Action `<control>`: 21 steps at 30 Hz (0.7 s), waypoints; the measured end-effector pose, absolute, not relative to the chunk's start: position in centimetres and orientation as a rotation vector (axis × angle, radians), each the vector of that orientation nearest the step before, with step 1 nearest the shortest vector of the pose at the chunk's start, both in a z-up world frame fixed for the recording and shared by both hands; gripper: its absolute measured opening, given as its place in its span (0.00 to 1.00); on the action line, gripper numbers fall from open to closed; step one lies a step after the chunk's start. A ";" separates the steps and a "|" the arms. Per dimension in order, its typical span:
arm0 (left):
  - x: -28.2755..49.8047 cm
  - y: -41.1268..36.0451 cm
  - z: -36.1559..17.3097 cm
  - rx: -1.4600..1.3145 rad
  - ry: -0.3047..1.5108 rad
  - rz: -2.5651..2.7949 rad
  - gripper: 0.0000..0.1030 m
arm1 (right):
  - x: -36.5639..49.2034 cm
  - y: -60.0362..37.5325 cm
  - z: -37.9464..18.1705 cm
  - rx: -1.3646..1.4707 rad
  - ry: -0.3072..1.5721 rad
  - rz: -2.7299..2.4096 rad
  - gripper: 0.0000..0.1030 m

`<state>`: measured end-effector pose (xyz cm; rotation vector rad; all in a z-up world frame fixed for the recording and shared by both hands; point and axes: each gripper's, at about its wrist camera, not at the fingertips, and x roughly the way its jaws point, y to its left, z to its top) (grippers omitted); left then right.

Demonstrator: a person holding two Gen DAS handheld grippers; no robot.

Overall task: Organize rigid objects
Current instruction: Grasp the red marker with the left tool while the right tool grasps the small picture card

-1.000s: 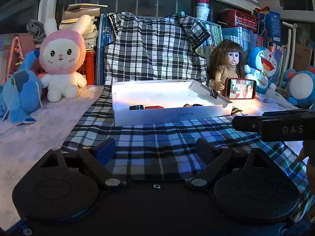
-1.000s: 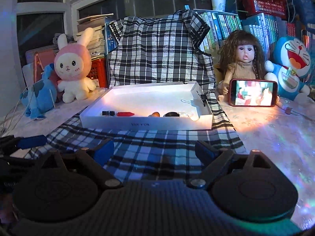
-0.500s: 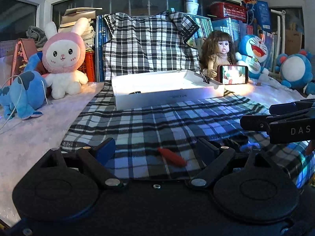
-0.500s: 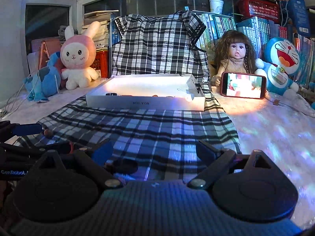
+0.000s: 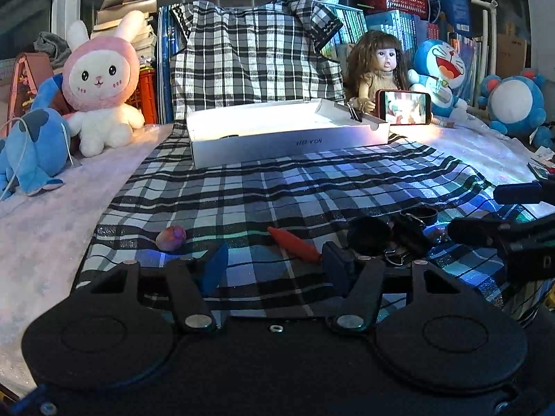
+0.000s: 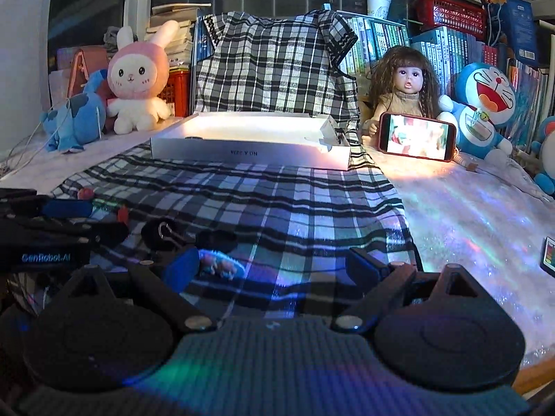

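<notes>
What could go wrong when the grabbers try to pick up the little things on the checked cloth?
The left gripper is closing with nothing pressed between its pads yet; the red stick lies slanted by one fingertip, so it might get nudged away instead of caught.

The black clips sit bunched together, so a grab could snag more than one.

The right gripper works very near the left one, so they might bump.
</notes>
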<state>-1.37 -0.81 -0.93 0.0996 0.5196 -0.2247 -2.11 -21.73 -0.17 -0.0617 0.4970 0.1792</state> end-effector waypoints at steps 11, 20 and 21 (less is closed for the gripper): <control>-0.1 -1.2 -1.3 0.100 0.516 -0.194 0.55 | -1.9 -21.0 -0.9 -0.119 0.501 0.153 0.93; 0.5 -0.7 -1.5 0.086 0.513 -0.160 0.55 | -0.9 -22.1 -1.4 -0.116 0.531 0.078 0.93; 0.5 -0.6 -1.5 0.086 0.512 -0.158 0.55 | -0.8 -22.2 -1.4 -0.115 0.532 0.061 0.93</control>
